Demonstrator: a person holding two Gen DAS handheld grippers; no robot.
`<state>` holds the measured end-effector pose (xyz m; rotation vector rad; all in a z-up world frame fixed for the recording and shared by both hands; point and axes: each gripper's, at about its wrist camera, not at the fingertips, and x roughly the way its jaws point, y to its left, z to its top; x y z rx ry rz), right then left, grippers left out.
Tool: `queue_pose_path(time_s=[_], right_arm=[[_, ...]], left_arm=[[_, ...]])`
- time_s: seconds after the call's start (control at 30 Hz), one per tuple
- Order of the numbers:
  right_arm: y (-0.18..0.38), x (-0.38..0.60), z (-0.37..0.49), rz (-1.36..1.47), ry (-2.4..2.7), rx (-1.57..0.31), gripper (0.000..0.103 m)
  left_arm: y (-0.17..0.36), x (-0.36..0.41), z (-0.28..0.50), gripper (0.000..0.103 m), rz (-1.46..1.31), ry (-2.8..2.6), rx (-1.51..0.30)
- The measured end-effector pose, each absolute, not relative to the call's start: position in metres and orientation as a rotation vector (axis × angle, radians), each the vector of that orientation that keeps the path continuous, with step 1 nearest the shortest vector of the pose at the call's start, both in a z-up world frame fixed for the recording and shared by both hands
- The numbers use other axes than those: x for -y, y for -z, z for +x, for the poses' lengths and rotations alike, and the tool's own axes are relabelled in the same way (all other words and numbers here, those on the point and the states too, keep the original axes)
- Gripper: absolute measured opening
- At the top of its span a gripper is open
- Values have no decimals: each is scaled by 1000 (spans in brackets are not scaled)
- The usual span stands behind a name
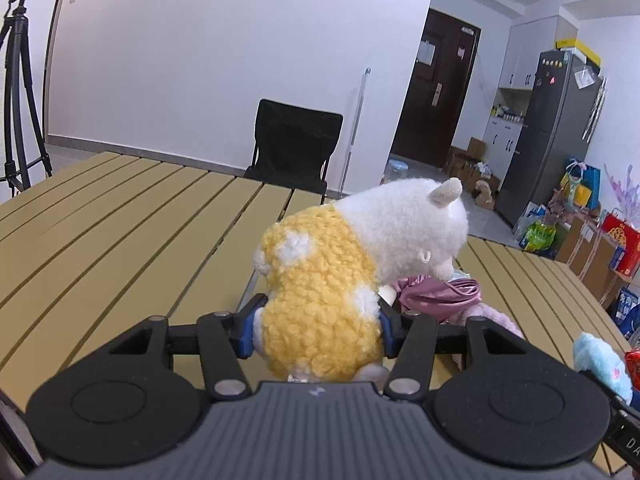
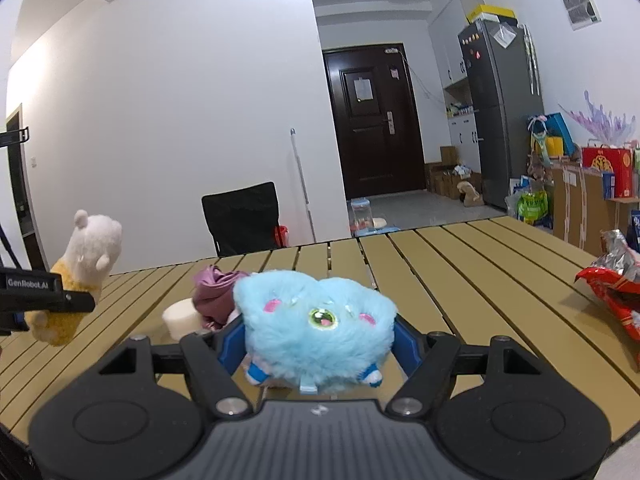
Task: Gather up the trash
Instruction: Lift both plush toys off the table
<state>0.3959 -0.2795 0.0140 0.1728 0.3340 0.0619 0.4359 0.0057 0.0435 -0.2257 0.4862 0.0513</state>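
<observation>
My left gripper (image 1: 318, 326) is shut on a yellow and white plush animal (image 1: 328, 280), held off the slatted tan table (image 1: 120, 232); the same plush (image 2: 86, 264) shows at the far left of the right wrist view. My right gripper (image 2: 318, 340) is shut on a fluffy light-blue plush toy (image 2: 316, 320) with a green eye; its blue edge (image 1: 600, 364) peeks in at the left view's lower right. A crumpled red and silver snack wrapper (image 2: 616, 292) lies on the table at the right. A bunched pink cloth (image 2: 214, 290) and a white foam cylinder (image 2: 182, 318) lie behind the blue plush.
A black chair (image 2: 244, 218) stands at the table's far side, with a mop handle (image 2: 300, 176) against the wall. A tripod (image 1: 18, 92) is at the left. Boxes, bags and a fridge (image 2: 500, 112) line the right wall.
</observation>
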Motion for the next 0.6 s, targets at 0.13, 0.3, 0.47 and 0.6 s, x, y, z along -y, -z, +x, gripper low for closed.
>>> queue_pose_path(time_s=[0.13,0.3,0.47,0.6], right_arm=[[-15,280,378,177,-67,-321,72],[-11,278,357,196,-85,-327,72],[-6,275,338,198,-105,-333,71],[0,273,317,195,-124,-338,72]], left_arm=[[-49,-10,419,55,-239,-46,-468],[-50,-12,394,55,-247,-43,-457],[-48,-16,370,55,-260,-28,-454],[-46,-19,353,55,-267,-24,-454]])
